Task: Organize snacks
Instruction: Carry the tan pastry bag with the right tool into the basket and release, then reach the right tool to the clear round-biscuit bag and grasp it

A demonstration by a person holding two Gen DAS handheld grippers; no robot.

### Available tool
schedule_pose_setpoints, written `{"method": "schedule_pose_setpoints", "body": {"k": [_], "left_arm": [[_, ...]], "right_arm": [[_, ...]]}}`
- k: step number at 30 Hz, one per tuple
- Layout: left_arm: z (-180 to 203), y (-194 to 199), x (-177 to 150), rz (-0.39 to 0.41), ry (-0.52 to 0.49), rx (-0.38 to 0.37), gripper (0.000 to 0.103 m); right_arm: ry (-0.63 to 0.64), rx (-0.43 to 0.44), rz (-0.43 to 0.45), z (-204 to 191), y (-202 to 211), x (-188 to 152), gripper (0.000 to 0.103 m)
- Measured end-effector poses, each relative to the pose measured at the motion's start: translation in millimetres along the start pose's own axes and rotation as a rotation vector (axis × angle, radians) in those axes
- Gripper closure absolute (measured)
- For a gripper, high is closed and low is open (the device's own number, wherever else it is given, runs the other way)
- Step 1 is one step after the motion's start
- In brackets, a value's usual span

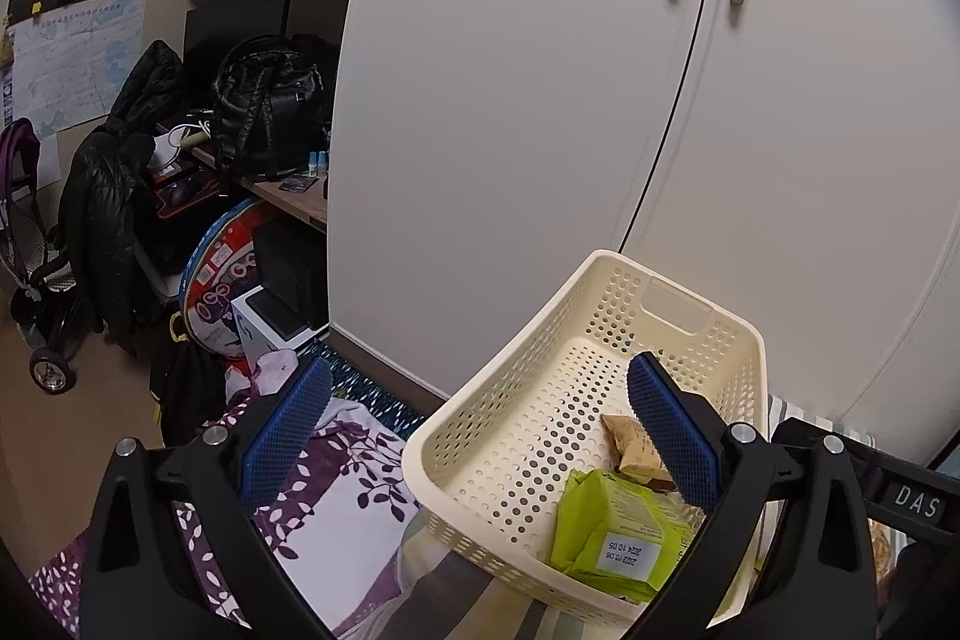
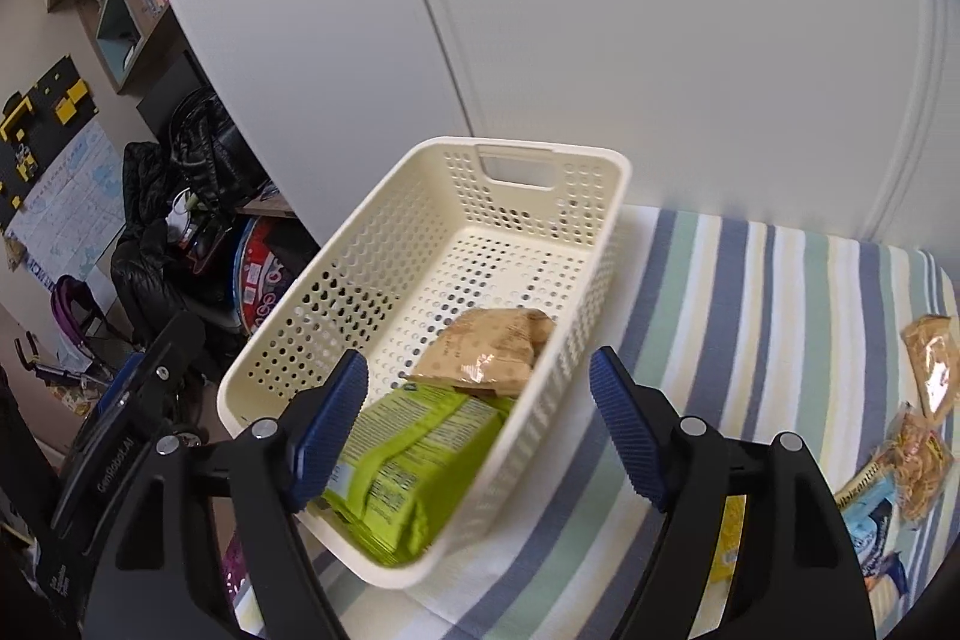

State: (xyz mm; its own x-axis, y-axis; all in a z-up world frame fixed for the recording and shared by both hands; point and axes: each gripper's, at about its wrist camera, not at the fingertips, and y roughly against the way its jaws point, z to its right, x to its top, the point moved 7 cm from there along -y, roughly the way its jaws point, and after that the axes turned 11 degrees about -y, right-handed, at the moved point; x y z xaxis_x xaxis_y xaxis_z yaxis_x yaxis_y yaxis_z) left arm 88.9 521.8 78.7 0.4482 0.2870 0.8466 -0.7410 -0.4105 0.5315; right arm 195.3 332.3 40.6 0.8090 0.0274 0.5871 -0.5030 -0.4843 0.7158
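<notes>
A cream perforated basket [image 2: 420, 232] [image 1: 510, 436] stands on the striped cloth. A green snack pack [image 2: 408, 466] [image 1: 618, 538] and a tan cookie packet [image 2: 486, 346] [image 1: 636, 451] lie inside it. My right gripper [image 2: 477, 430] hovers open over the basket's near right corner, nothing between its fingers. My left gripper [image 1: 480, 430] is open too, straddling the basket's left wall with one finger [image 1: 672, 436] above the packets. More snacks lie loose on the cloth at the right: a tan packet [image 2: 933, 358], a pretzel bag [image 2: 918, 460], a blue packet [image 2: 870, 526] and a yellow one [image 2: 729, 538].
White wardrobe doors [image 1: 600, 100] rise right behind the basket. The striped cloth [image 2: 750, 310] spreads out to the right. A purple floral blanket [image 1: 324, 508] lies at the left. Further left are a cluttered desk [image 1: 282, 190], jackets and a stroller [image 1: 36, 268].
</notes>
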Motion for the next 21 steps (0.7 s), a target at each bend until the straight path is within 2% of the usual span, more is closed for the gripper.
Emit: {"method": "schedule_pose_setpoints", "body": {"k": [13,21], "left_arm": [[54,22,2,0.076,-0.121,-0.11,0.003],[97,29,-8,0.075,-0.169,-0.275,0.003]], "right_arm": [[-0.054,-0.106,0.074,65,42,3,0.027],[-0.117,-0.198,0.102,129,76,-4,0.027]]}}
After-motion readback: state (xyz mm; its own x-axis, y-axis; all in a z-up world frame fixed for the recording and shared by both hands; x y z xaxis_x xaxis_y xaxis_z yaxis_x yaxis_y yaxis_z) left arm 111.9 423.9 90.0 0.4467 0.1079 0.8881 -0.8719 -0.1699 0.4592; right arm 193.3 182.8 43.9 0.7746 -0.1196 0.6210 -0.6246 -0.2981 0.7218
